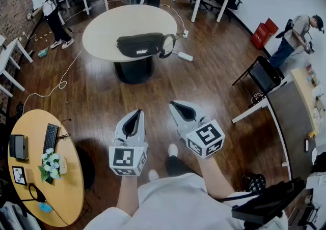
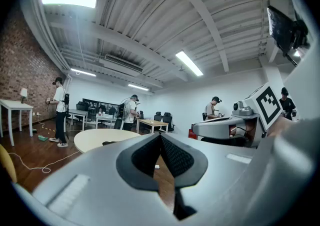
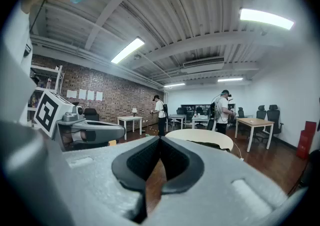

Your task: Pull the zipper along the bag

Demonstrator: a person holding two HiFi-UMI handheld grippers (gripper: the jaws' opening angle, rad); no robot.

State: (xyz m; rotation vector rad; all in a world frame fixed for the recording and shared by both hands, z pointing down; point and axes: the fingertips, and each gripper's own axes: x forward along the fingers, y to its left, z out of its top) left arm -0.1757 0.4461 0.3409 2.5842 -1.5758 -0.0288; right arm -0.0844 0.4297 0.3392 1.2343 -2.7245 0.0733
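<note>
Hovering side by side over the wooden floor (image 1: 97, 96), jaws pressed fully together and gripping nothing: left gripper (image 1: 135, 115) and right gripper (image 1: 174, 105). Lying well ahead of both, untouched, on the round beige table (image 1: 102, 28): the black bag (image 1: 141, 44).

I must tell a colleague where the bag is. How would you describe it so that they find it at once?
Look at the pale round table on a dark pedestal in the middle of the floor. The bag lies on its near side: a black waist bag with white print, the only thing on that table.
</note>
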